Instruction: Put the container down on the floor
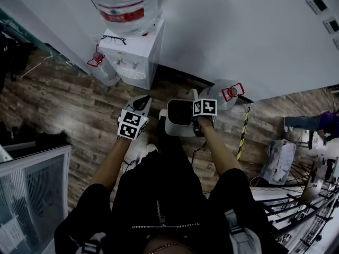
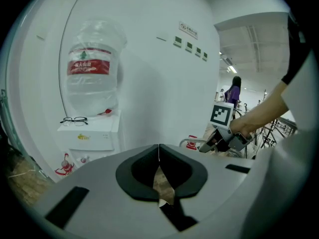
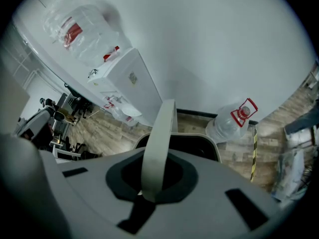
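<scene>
while the one container is gripped by its handle, on which the right tongs are clamped, close to the wall over the wooden floor, the left tongs are pressed together on nothing; three water bottles and one dispenser are counted.

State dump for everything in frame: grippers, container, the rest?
Left gripper: shut, empty.
Right gripper: shut on container handle.
Container: open-topped, held by that handle; floor contact unclear.
Water jug: inverted on dispenser.
Glasses: lying on the dispenser's top.
Spare jug: on the floor by the wall, red cap on.
</scene>
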Demonstrator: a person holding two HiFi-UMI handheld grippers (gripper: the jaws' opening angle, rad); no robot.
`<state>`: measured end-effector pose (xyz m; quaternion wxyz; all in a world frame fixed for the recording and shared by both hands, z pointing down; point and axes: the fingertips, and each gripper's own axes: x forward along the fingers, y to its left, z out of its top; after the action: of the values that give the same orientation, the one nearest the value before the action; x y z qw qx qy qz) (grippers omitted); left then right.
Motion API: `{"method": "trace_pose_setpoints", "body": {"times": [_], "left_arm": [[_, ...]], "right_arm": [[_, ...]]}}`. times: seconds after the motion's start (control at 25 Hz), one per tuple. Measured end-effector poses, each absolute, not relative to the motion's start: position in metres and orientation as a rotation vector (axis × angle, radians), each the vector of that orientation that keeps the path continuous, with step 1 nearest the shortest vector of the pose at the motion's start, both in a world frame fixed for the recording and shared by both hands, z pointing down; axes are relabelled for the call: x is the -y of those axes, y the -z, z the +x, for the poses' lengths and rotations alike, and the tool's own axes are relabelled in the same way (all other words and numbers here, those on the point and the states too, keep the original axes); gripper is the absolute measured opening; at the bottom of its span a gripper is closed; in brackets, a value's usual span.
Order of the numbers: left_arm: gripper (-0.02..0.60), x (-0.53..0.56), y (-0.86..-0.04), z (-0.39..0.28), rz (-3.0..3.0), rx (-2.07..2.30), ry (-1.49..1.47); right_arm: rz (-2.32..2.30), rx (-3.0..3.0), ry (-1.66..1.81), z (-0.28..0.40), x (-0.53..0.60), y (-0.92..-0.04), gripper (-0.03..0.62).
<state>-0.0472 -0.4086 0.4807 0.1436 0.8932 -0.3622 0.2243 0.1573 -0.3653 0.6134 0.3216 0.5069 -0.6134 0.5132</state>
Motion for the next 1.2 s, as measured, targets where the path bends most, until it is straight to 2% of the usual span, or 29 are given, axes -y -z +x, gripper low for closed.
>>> {"method": "trace_pose_setpoints", "body": {"times": [0.24,0.56,0.84,1.2], "left_arm": [[0.015,0.442,-0.5,-0.032,2.531,1.029,-0.686],[0.015,0.487,-0.537,-0.022,2.498,1.018,-0.734],[0.015,0.525,-0.567,-0.017,2.509,1.017,-0.733],[0.015,0.539,-0.644,-0.005,2.474,1.004,-0.682]], "right_arm": [[1.233,1.588,-1.485,0.155,0.388,-0.643,0.011],[1.241,1.617,-1.364,0.157,0.441,-0.679,0.011],[1.299,1.651,-1.396,0.15,0.495,-0.708,0.011],[1.388,1.684,-1.486,0.139,0.55,-0.767,0.011]]}}
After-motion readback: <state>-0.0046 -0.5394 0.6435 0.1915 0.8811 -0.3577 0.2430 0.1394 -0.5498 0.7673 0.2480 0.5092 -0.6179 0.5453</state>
